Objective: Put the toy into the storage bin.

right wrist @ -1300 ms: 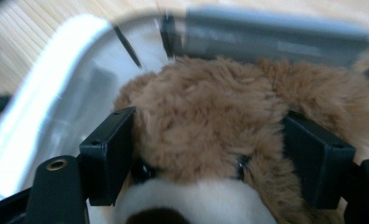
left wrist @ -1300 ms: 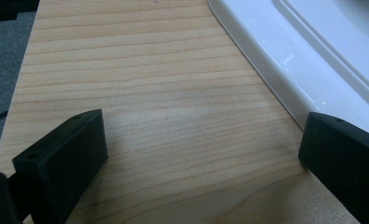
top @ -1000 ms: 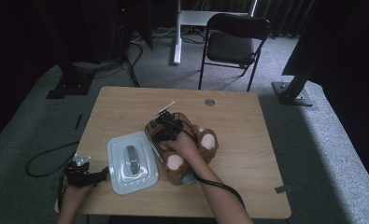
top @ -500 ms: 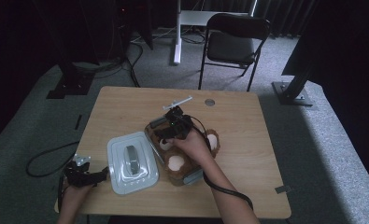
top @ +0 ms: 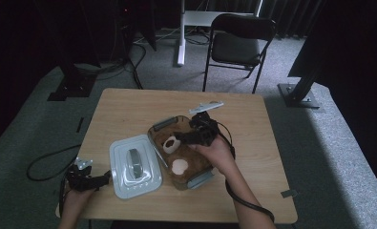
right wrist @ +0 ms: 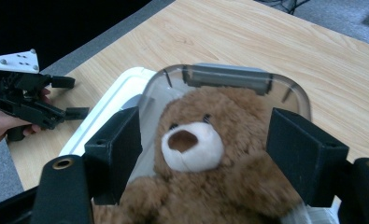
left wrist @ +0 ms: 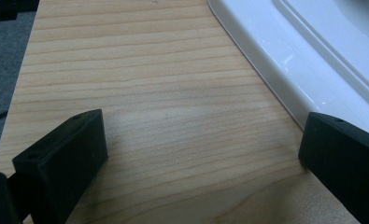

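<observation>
1. High view: a light wooden table stands on grey carpet in a dim room, with a black folding chair behind it. A brown teddy bear lies in a clear box near the table's middle; the white lid lies flat just left of the box.
2. Same view: the right gripper hangs over the bear's head. The left gripper rests at the table's front left corner, beside the lid.
3. Left gripper view: both black jaws stand wide apart over bare wood – nothing between them. The right-hand jaw sits just at the lid's edge; whether it touches is hard to say.
4. Right gripper view: the jaws are spread wide, one on each side of the bear's head, and seem to press on nothing – the bear lies inside the box.
</observation>
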`<state>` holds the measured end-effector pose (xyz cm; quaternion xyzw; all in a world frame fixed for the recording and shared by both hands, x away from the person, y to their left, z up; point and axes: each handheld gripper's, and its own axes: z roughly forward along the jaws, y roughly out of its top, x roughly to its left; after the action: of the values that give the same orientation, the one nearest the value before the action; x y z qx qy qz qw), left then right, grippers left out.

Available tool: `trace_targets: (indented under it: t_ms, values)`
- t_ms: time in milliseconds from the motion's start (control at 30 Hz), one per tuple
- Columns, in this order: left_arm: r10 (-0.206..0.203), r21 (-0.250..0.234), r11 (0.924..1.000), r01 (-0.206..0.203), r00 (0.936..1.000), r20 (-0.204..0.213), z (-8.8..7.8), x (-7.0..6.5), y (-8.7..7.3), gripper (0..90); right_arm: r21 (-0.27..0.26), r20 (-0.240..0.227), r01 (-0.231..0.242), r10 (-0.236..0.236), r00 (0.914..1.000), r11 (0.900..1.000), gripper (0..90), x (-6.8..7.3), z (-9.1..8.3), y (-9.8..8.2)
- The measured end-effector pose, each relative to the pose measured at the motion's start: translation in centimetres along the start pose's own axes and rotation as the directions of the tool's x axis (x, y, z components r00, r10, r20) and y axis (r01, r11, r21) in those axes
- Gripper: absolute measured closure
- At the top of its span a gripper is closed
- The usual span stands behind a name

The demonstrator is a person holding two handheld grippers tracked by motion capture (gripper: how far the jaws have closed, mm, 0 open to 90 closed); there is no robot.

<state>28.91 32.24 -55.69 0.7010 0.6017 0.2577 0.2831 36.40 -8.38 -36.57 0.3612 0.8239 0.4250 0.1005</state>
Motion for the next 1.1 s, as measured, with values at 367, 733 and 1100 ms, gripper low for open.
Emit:
trace_targets:
  t_ms: [367,733,1100]
  values:
    - [0.0,0.0,1.0,0.0,1.0,0.0,0.0,0.0,0.0,1.8,-0.045,0.043,-0.003,0.005,0.999,0.999,26.0,-2.0,-3.3,-2.3]
    - [-0.002,0.0,1.0,0.002,1.0,0.0,0.0,0.0,0.0,1.7,-0.106,0.084,-0.039,0.048,0.9953,0.994,31.5,-3.7,-7.0,-5.0]
    - [0.0,0.001,1.0,0.0,1.0,0.0,0.0,0.0,0.0,1.7,-0.082,0.066,-0.032,0.038,0.9971,0.996,41.9,-3.3,-8.4,-8.2]
